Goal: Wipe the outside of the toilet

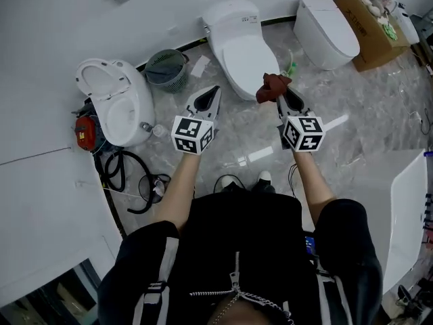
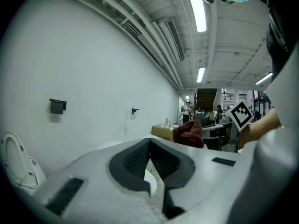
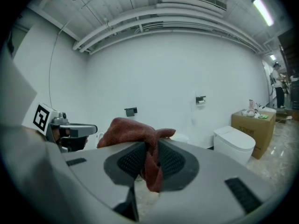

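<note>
Rust-brown cloth (image 1: 272, 87) is clamped in the jaws of the right gripper (image 1: 281, 95). In the right gripper view the pads are clenched on a fold of it, and the rest bunches above the tips and hangs a little below them. The left gripper (image 1: 214, 92) is held level with it and just beside it. Its jaws are closed tip to tip with nothing between them. Both grippers are raised over the grey marbled floor (image 1: 352, 134) and point toward the white wall (image 1: 81, 19). The middle toilet (image 1: 240, 49) stands against that wall with its lid down, and in the head view the cloth sits just off its front right edge; contact cannot be judged. To the right is a second toilet (image 1: 327, 32), also closed, with a cardboard box (image 1: 362, 29) beyond it. To the left an open-lidded toilet (image 1: 115, 100) stands near a green basket (image 1: 167, 70).
</note>
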`<state>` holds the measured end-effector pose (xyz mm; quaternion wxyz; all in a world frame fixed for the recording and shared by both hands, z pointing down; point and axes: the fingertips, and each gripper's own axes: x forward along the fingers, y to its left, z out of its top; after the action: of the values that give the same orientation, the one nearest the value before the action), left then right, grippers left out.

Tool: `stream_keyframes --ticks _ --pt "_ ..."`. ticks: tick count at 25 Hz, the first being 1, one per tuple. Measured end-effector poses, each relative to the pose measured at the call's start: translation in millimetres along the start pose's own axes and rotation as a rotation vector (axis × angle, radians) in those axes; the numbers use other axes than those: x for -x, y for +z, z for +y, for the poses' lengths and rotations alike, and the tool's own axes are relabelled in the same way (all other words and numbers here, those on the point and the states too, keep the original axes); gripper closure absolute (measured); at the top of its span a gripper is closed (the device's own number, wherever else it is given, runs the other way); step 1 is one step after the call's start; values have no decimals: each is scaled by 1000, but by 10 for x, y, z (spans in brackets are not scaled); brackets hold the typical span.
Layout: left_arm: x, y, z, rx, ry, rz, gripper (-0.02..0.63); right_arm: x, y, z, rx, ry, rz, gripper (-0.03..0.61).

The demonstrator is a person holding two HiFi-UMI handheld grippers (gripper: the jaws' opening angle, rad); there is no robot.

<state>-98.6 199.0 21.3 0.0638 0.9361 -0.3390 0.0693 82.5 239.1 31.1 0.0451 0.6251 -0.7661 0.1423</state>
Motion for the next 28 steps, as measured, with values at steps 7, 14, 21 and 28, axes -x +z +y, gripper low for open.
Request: stream_keyframes --ticks 7,14,21,28 --pt "154 7 -327 -17 50 -23 615 274 -15 -43 17 38 -23 505" --pt "146 -40 -613 -16 70 -22 615 490 -70 -146 24 71 -24 505" --pt "152 -75 -761 -5 79 -10 615 596 -91 -224 15 83 -15 505" --pt "190 -90 -752 -2 83 -6 615 593 -86 -180 15 91 -15 506"
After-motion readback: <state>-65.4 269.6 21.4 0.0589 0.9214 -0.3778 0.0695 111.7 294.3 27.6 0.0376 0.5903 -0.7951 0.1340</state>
